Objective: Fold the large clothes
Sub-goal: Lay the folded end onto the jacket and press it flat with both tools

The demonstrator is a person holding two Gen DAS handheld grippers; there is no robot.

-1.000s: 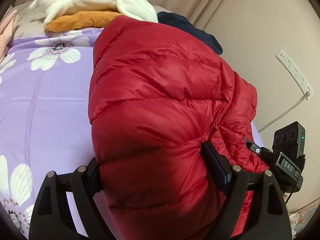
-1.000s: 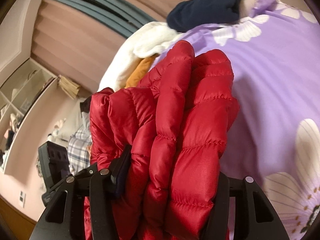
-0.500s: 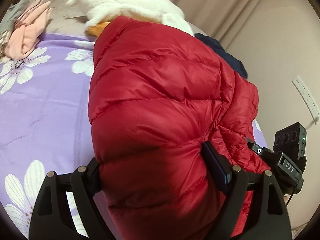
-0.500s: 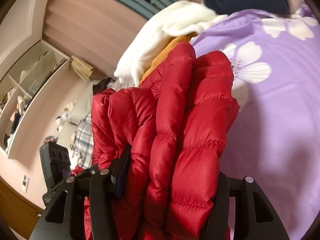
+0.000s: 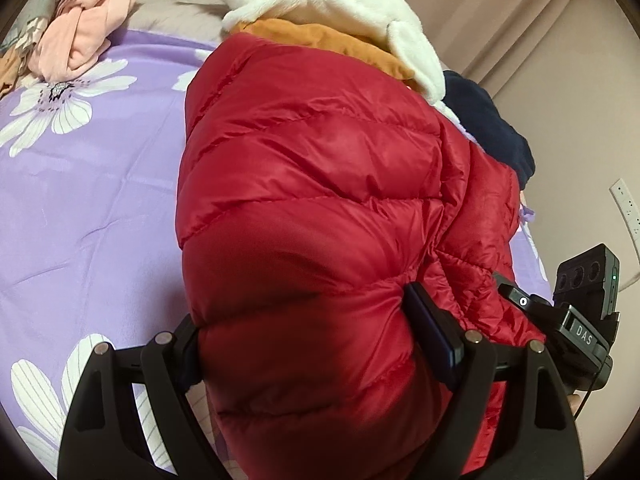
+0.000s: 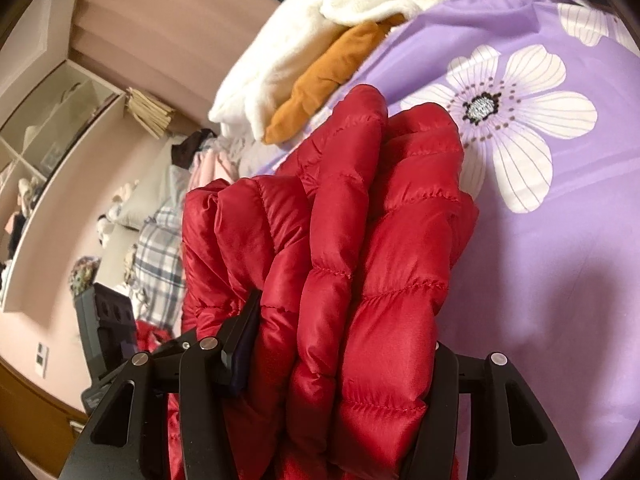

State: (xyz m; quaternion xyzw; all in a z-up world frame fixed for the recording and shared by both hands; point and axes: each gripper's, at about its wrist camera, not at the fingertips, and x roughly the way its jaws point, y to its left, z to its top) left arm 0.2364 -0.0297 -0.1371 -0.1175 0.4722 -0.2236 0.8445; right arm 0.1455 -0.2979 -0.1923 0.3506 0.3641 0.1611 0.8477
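Left wrist view, far left: pink clothes bunched at the top corner, lying on a purple bedspread with big white flowers. Centre: red puffer jacket fills most of the frame, a thick folded bundle held above the bedspread. The left gripper is clamped on the jacket – both pads press into the padding with the jaws set wide, and the fabric bulges between them. Behind the jacket, at the top: a white fleece on top of an orange garment, stacked on the bed. Right of those, a dark navy garment. Far right: beige wall with a white power strip, curtain above. The right gripper's body shows at the lower right edge of this view, black, marked DAS, just beside the jacket's edge.

Right wrist view, far left: shelves on a pinkish wall, plaid fabric and a mess of other clothes below – too small to sort out. Centre: the jacket again, several quilted layers stacked edge-on. The right gripper is closed on those layers, left pad dug into the side of the bundle, right pad hidden behind the padding; the jaws stand about half wide. Above the jacket: the fleece and orange garment. Right: the bedspread, one large white flower just beside the jacket's top edge, a shadow lower right.
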